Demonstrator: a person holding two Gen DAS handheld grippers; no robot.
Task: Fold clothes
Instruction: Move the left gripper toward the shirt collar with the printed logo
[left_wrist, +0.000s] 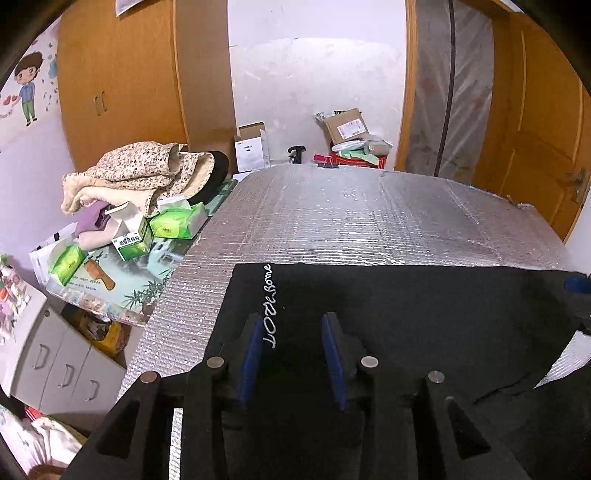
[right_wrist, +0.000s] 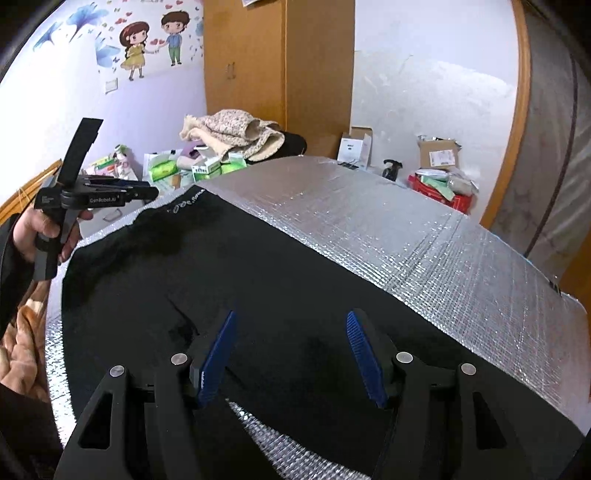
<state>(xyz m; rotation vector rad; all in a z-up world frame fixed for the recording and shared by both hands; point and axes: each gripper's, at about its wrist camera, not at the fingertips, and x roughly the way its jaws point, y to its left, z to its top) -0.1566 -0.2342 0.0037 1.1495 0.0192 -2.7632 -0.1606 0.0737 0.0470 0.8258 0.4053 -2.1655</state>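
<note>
The left tool (left_wrist: 291, 332) hangs over the black garment (left_wrist: 406, 325) with its blue-padded jaws apart and nothing between them. The right tool (right_wrist: 291, 328) is spread wider, also empty, poised above the same cloth. In the right wrist view the left tool (right_wrist: 149, 192) appears side-on near the garment's far-left corner, gripped by a bare hand (right_wrist: 40, 232).

The garment lies spread flat on the silver mat (left_wrist: 332, 214) that covers the table, its far edge straight and its white script lettering (left_wrist: 271, 306) running along the left hem. Judging from this, the fold has not begun. To do it well, each tool should pinch one edge near a corner, taking only the top layer — then both should lift evenly and carry the cloth across so the edges meet square. A bite too shallow would likely slip; one too deep could catch the mat.

The cloth looks soft, matte and fairly heavy, with a faint crease near its middle. The mat is quilted foil — shiny, ribbed, probably slick beneath fabric. Left of the mat sit green tissue packs (left_wrist: 177, 221) and a heap of speckled fleece (left_wrist: 147, 173); beyond its far edge, cardboard boxes (left_wrist: 345, 127) stand against the wall.
</note>
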